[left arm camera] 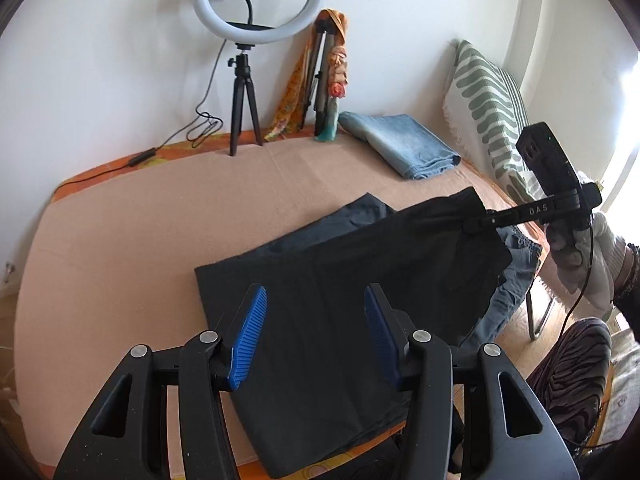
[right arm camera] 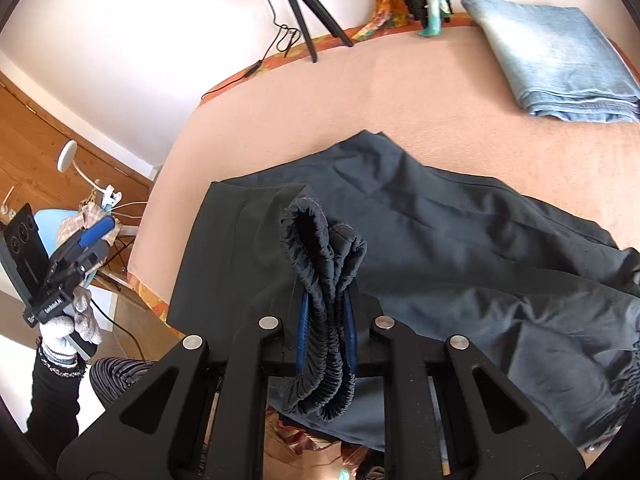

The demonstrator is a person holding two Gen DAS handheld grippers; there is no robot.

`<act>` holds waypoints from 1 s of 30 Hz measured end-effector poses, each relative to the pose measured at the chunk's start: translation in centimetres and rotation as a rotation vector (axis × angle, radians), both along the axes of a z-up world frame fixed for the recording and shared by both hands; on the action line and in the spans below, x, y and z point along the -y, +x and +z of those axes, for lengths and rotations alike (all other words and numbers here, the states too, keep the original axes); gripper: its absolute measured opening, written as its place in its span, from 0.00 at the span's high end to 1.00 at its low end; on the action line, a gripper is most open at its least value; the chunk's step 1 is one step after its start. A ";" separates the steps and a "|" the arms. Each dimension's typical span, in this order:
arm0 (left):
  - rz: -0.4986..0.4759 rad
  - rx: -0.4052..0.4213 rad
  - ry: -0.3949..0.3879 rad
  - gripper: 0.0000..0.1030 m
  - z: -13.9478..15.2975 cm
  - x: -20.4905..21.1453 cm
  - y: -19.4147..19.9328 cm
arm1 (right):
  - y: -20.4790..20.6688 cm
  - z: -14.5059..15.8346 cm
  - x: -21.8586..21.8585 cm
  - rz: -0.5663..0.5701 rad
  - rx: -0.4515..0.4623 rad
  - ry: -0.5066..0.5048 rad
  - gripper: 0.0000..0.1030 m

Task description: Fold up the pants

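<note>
You can read "DAS" in pale letters on your right gripper (left arm camera: 476, 226); your left gripper (right arm camera: 86, 236) carries a small, illegible label.

The pants (right arm camera: 460, 240) are matt dark cloth with a ruched elastic waistband (right arm camera: 320, 280); the folded jeans (right arm camera: 560, 56) are faded denim; the left gripper (left arm camera: 314, 320) is matt black plastic with ribbed blue pads (left arm camera: 248, 340).

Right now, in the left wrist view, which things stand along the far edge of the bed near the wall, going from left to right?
Ring light on its tripod → orange scarf with folded stands → small teal figurine → folded light-blue jeans → green-striped cushion.
</note>
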State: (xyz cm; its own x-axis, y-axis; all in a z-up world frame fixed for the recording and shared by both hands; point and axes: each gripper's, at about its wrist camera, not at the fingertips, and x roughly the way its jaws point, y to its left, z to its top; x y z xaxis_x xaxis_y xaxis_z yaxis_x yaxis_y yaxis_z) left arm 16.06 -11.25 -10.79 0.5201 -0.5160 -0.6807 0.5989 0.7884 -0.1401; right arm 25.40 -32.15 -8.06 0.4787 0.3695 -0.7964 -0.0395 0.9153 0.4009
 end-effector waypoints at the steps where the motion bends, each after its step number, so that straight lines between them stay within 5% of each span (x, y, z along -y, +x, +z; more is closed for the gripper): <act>1: -0.019 -0.013 0.009 0.52 -0.9 1.0 -0.1 | -0.3 0.0 0.9 -0.012 -0.003 -0.006 0.85; 7: -0.084 -0.062 0.043 0.52 -4.8 4.7 -1.3 | -2.4 0.3 7.4 -0.071 -0.019 -0.038 0.85; 16: -0.041 -0.105 0.054 0.52 -6.9 3.9 -1.6 | -5.0 -0.3 16.0 -0.207 -0.065 -0.102 0.85; 30: 0.047 -0.171 0.045 0.48 -9.0 1.9 -1.9 | -5.0 -3.6 20.7 -0.295 -0.123 -0.268 0.84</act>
